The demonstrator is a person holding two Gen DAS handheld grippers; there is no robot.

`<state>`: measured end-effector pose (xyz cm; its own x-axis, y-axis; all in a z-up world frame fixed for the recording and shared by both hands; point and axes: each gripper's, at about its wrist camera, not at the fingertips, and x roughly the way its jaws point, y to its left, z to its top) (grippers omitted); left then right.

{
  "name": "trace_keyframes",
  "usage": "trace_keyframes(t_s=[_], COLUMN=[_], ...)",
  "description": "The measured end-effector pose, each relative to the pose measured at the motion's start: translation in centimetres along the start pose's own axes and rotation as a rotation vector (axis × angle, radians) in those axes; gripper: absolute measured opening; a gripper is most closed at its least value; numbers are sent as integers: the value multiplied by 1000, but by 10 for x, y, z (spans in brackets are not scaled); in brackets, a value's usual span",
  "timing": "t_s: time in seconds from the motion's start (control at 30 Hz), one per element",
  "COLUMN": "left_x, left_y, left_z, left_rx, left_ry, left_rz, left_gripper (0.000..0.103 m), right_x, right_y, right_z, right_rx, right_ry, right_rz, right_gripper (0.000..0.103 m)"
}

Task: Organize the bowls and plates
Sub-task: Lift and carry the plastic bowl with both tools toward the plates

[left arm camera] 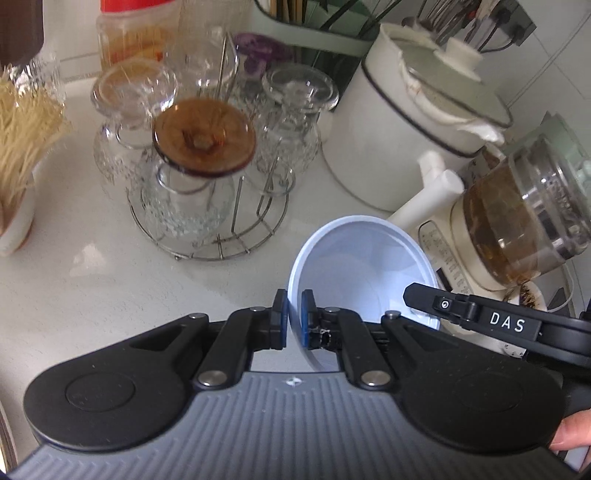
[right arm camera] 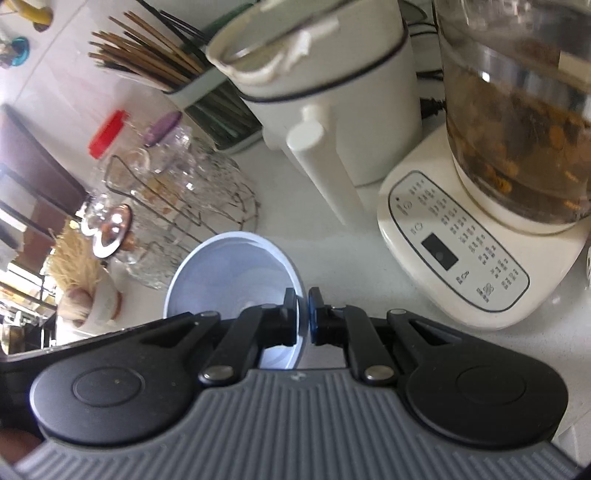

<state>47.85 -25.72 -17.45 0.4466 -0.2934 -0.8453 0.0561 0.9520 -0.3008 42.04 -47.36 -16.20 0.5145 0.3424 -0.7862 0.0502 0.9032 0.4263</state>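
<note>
Blue bowl (left arm camera: 364, 273) rim – pinched btwn both grippers' pads (left arm camera: 306, 319).

In the left wrist view, the pale blue plastic bowl (left arm camera: 354, 266) loses its lower rim behind the left tool (left arm camera: 293, 317). At the right edge, the glass kettle of brown liquid (left arm camera: 524, 221) is cut off. The clear glass cups on the wire rack (left arm camera: 207, 192) are motion-blurred.

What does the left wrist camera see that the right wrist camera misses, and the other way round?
Only the left view shows the right gripper reaching in from the side, and a wall socket.
Only the right view shows the kettle base's button panel.
Both show the pale blue bowl, each gripper pinching its rim (left gripper), plus the wire rack of glasses and the white pot.
</note>
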Motion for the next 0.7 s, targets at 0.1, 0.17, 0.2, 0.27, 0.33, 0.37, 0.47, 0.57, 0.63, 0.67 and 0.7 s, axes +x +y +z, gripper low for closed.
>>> trace_keyframes(t_s=[0.1, 0.17, 0.2, 0.27, 0.33, 0.37, 0.47, 0.57, 0.63, 0.67, 0.7], left_x=[-10, -17, -20, -28, -35, -39, -47, -58, -66, -69, -73], left_y=[-2, -2, -2, 0, 2, 3, 4, 7, 9, 11, 13], left_z=[1, 2, 2, 0, -1, -2, -2, -5, -7, -9, -11], left_rx=[7, 5, 5, -5, -18, -21, -14, -4, -1, -3, -5], left_ry=[-15, -24, -28, -34, -43, -46, -57, -71, -79, -82, -85], left_rz=[-1, -3, -2, -4, -12, -13, -10, -6, -3, -4, -5], left_gripper=[8, 8, 8, 8, 8, 9, 9, 9, 9, 9, 9], right_x=[-8, -14, -16, -21, -25, -27, -33, -38, -42, -44, -45], right_y=[2, 7, 8, 11, 16, 18, 24, 33, 39, 42, 45], right_z=[2, 2, 2, 2, 0, 0, -2, -5, -8, -10, -12], right_rx=[-8, -20, -25, -35, -47, -51, -67, -77, -87, -90, -94], right_ry=[-11, -20, -22, -24, -26, -29, -36, -45, -51, -54, -56], right_rz=[10, 11, 14, 22, 27, 32, 43, 52, 57, 58, 59], right_gripper=[9, 9, 9, 9, 9, 9, 9, 9, 9, 9, 9])
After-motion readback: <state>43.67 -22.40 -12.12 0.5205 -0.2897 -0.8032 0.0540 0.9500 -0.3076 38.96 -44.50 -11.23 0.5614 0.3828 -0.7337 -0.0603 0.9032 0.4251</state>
